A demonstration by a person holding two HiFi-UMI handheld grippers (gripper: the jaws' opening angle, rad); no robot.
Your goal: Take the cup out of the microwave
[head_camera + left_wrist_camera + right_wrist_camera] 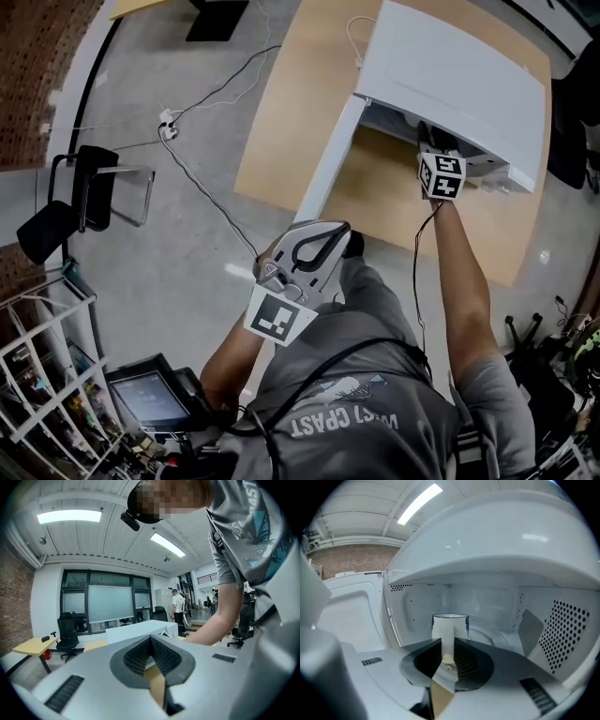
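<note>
1. Looks roughly midway; shows the door (328, 159) of the microwave (450, 80) already swung open over the bench (300, 112); shows the right tongs (447, 644) inside the microwave's cavity.
2. Reads the right tongs as clamped on the cup (450, 623); pinches the white handle between the dark ribbed pads, just below the cup's body.
3. Places the cup inside the microwave, about mid-cavity and short of the back wall, over the turntable (487, 637); cannot tell whether resting on that plate or raised clear of it.
4. Leaves, by judgement, the drawing-out through the microwave's mouth, past the open door, and a set-down somewhere outside the microwave; calls for a level carry to keep any contents in.
5. Shows the cup upright; puts its long axis vertical; turns the dark-rimmed mouth toward the microwave's ceiling; points the handle at the microwave's opening, straight toward the tongs.
6. Reads the left tongs (151, 638) as closed with nothing between the pads; keeps them well outside the microwave, in front of its open door, idle.
</note>
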